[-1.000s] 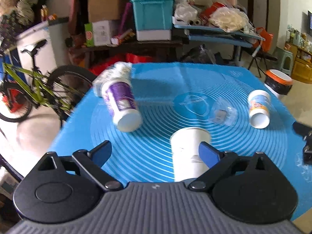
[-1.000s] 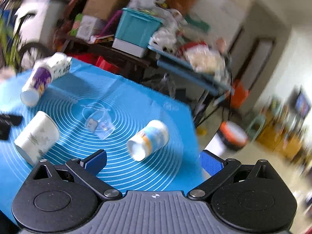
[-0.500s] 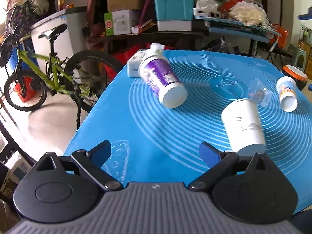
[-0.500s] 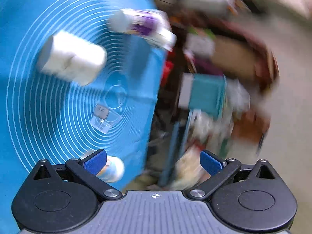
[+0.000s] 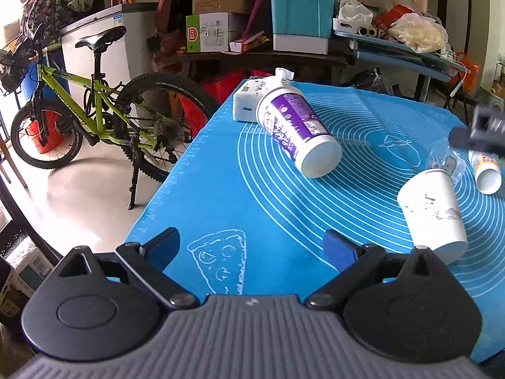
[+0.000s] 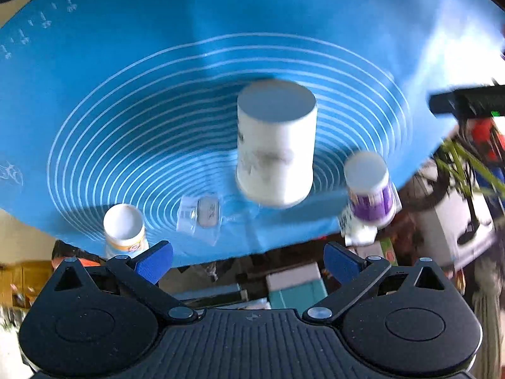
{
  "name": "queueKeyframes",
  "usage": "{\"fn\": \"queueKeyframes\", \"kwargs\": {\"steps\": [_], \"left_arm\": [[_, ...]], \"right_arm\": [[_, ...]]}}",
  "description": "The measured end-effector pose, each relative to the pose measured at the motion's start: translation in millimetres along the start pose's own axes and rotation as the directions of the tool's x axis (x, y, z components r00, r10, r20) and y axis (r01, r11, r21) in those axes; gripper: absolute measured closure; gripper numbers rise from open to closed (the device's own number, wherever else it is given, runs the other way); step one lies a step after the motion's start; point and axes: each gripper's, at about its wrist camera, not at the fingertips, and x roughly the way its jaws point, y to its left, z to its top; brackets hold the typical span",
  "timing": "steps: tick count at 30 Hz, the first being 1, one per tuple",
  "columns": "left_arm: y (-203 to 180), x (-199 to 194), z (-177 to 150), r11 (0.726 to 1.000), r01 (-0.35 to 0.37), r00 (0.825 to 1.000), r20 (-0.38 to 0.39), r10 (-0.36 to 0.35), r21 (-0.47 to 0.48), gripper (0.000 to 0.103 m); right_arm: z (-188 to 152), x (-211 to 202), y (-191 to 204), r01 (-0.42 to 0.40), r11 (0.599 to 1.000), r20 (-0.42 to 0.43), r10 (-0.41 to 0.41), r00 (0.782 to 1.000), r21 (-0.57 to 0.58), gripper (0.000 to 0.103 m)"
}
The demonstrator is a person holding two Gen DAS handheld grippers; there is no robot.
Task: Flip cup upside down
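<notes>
A white paper cup (image 5: 432,211) lies on its side on the blue mat (image 5: 221,189), right of my left gripper (image 5: 252,246), which is open and empty near the mat's front edge. The right wrist view is rolled upside down; there the white cup (image 6: 276,145) sits centre, beyond my open, empty right gripper (image 6: 249,260). A purple-labelled cup (image 5: 296,132) lies on its side further back, also in the right wrist view (image 6: 371,189). A small orange-labelled cup (image 5: 487,170) lies at the right, also in the right wrist view (image 6: 124,230). The right gripper's body (image 5: 483,129) shows blurred at the right.
A clear plastic cup (image 6: 202,213) lies between the white and orange cups. A tissue pack (image 5: 249,101) sits behind the purple cup. A green bicycle (image 5: 94,110) stands left of the table. Cluttered shelves and a teal bin (image 5: 300,9) are behind.
My left gripper pulled back and left, so the white cup now lies to its right. My right gripper has rolled upside down and now faces the white cup.
</notes>
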Motion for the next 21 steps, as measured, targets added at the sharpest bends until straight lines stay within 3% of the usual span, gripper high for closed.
{"fn": "queueKeyframes", "kwargs": {"steps": [9,16,19,21], "left_arm": [[9,13,0,1.000,0.024,1.000,-0.016,-0.024,-0.018,0.007],[6,18,-3,0.999,0.036,0.999,-0.024,-0.036,-0.011,0.007],[6,19,-2,0.999,0.039,0.999,-0.027,-0.040,-0.018,0.007],[5,19,-2,0.999,0.042,0.999,-0.028,-0.042,-0.017,0.007]], "right_arm": [[23,21,11,-0.004,0.979,0.082,0.021,0.996,-0.205,0.000],[36,33,11,0.060,0.969,0.132,-0.028,0.991,-0.239,0.000],[42,36,10,0.057,0.974,0.159,-0.022,0.987,-0.218,0.003],[43,41,11,0.061,0.978,0.161,-0.029,0.987,-0.199,0.016]]}}
